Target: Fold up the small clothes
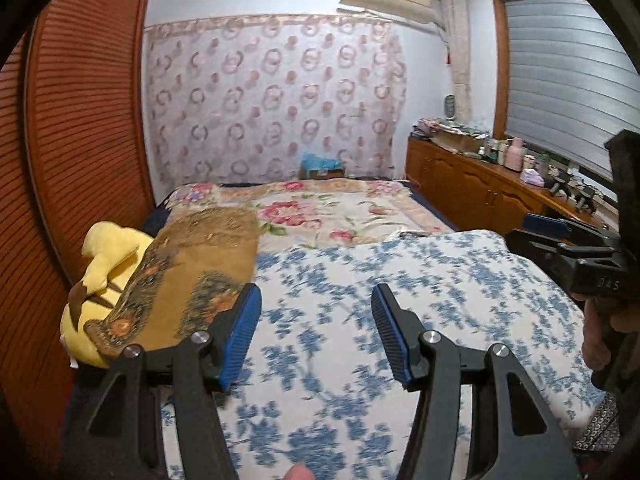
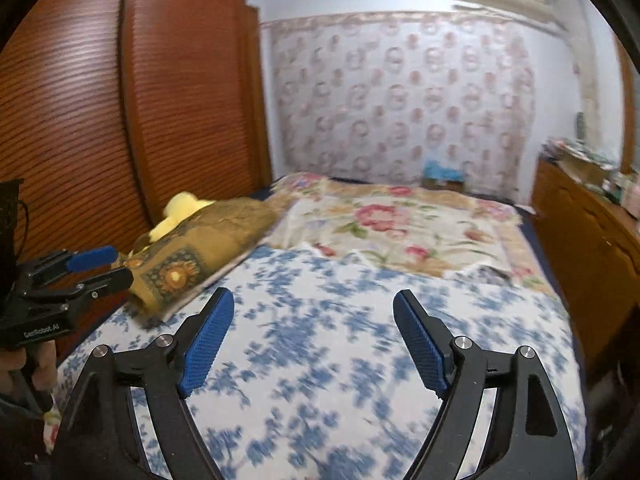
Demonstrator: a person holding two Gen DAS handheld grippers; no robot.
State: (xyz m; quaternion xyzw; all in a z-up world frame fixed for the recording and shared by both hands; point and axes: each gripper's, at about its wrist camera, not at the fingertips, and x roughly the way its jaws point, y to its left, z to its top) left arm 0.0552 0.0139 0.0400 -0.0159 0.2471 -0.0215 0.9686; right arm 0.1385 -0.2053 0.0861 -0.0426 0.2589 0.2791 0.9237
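Left gripper (image 1: 316, 320): fingers apart, empty, above the quilt (image 1: 400, 300).
Right gripper (image 2: 314, 332): fingers wide, empty.

Printed in white on the black body of the left gripper (image 2: 100, 270), seen at the left edge of the right wrist view: "GenRobot.AI". Stamped on the black body of the right gripper (image 1: 532, 232), seen at the right edge of the left wrist view: roughly "04S", blurred and not surely legible. No other readable text anywhere, near or far.
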